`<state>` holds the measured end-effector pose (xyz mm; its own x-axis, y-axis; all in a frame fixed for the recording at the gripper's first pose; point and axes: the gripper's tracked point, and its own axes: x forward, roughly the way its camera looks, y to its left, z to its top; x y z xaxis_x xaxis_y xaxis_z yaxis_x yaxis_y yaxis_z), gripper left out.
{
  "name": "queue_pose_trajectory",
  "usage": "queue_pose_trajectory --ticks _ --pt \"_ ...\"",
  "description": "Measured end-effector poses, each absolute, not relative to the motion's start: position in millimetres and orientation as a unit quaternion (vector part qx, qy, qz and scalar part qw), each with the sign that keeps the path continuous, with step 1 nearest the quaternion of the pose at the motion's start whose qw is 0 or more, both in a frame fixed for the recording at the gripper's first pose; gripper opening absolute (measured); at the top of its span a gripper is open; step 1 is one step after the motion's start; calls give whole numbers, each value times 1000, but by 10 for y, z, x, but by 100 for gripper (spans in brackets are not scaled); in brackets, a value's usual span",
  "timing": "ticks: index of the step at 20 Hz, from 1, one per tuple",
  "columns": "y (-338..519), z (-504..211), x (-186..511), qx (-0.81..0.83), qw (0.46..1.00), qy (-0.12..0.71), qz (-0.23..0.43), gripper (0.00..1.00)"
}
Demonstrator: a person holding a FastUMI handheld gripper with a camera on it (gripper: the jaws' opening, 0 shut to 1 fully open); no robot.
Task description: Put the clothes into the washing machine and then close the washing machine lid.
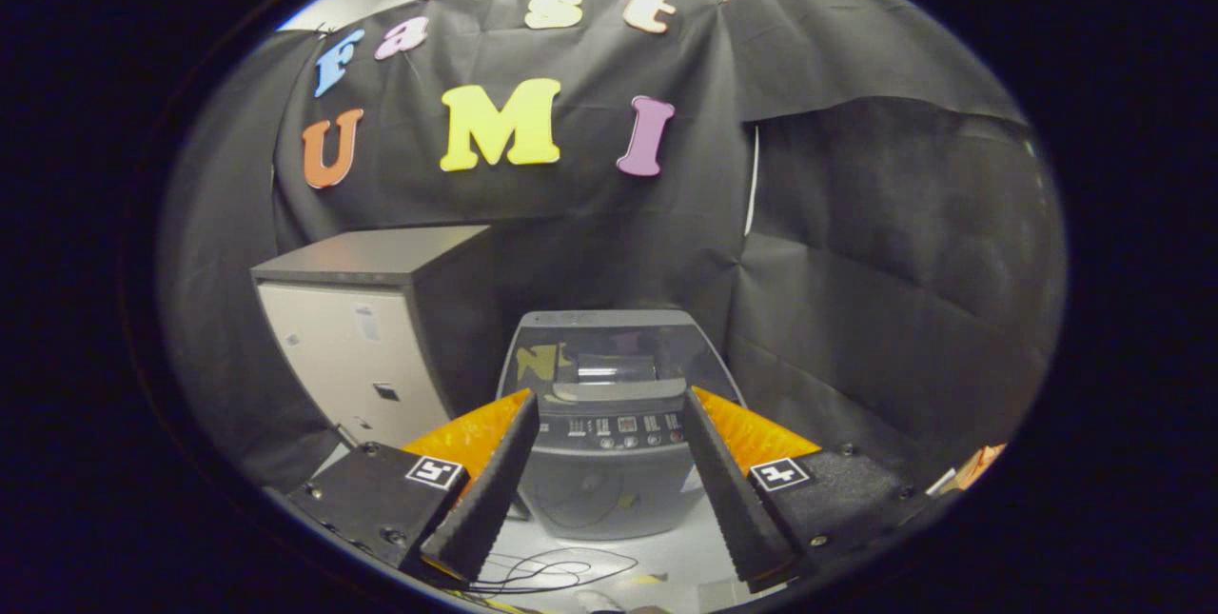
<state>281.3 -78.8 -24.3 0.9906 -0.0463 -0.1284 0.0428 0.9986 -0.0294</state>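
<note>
A small grey top-loading washing machine [609, 495] stands on the pale floor against the black cloth wall, straight ahead and below me. Its dark glass lid [609, 347] lies flat and shut on top, with the control panel [618, 428] along the near edge. My gripper [609, 398] is open and holds nothing. Its two fingers are spread wide, and the machine's front shows between them, still some way beyond the fingertips.
A taller cabinet [357, 347] with a dark top and pale front stands just left of the washing machine. Thin black cables [552, 571] lie on the floor in front of the machine. A small orange and white thing [980, 466] peeks in beside the right finger's base.
</note>
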Motion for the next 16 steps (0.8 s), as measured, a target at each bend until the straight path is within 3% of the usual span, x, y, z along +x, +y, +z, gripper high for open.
queue_pose_trajectory --ticks 7,16 --pt "-327 -89 1546 -24 999 29 -20 95" --pt "-241 -151 1039 -22 999 23 -8 95"
